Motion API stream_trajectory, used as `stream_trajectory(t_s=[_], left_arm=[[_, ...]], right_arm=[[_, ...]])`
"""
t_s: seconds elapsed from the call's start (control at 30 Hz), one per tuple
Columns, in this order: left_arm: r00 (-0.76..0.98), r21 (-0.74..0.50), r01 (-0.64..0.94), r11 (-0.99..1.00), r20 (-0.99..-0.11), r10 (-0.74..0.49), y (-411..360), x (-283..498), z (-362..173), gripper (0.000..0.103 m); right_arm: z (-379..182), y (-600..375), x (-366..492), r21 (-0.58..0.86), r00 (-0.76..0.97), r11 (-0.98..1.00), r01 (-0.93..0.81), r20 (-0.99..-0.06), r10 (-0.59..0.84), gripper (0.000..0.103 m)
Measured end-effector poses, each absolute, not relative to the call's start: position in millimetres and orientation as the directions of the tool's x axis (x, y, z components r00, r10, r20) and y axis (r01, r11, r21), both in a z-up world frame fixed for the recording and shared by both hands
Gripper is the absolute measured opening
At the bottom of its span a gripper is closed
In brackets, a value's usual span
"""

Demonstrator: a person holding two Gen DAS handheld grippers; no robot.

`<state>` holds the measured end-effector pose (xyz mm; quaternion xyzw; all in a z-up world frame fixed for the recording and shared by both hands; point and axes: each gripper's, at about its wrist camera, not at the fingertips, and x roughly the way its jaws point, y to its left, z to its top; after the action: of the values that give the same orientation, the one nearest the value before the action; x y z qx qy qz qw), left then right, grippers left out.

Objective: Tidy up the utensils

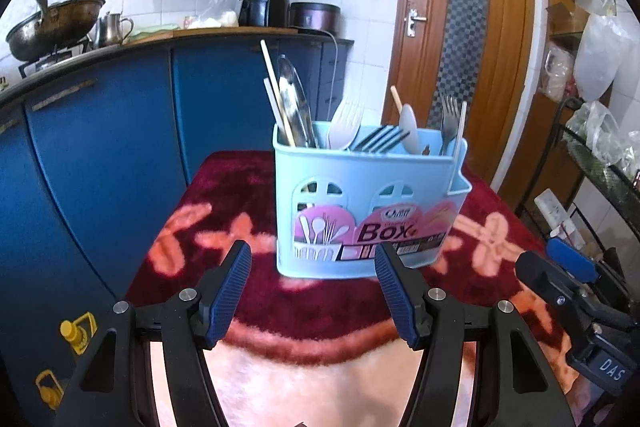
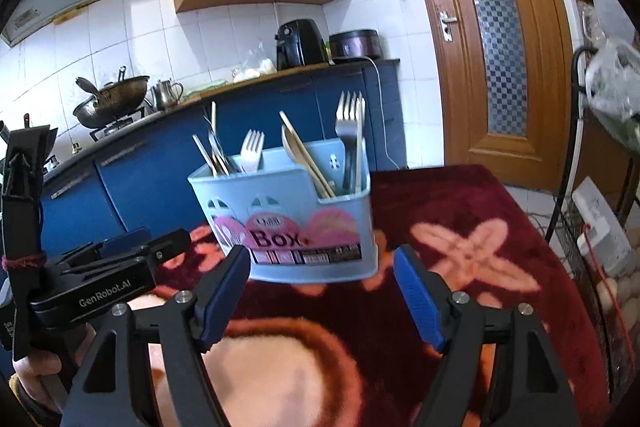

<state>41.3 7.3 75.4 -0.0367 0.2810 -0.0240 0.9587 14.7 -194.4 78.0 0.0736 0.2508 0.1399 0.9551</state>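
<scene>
Both of your grippers are released, jaws spread wide and holding nothing: your left gripper (image 1: 312,291) and your right gripper (image 2: 322,293). Just beyond each pair of fingers stands the light blue utensil holder (image 1: 368,195), upright on the dark red cloth (image 1: 224,195) with its pink flower pattern. You can read "Box" in big letters on its pink label (image 1: 384,231); the smaller print I cannot read. Inside it stand a white plastic fork (image 1: 345,125), metal forks (image 1: 450,123), a knife (image 1: 294,103) and chopsticks (image 1: 274,91). In the right wrist view, your left tool carries the writing "GenRobot.AI". Behind are blue cabinets (image 1: 100,131), a wok (image 1: 56,23) and a wooden door (image 1: 468,39).
</scene>
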Motion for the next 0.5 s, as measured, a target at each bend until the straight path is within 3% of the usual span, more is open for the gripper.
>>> stream_trajectory(t_s=[0.5], left_arm=[[0.830,-0.052,0.016,0.999,-0.556,-0.042,3,43,61,0.066]], right_arm=[[57,-200,19,0.243,0.810,0.949,-0.202,-0.504,0.301,0.076]])
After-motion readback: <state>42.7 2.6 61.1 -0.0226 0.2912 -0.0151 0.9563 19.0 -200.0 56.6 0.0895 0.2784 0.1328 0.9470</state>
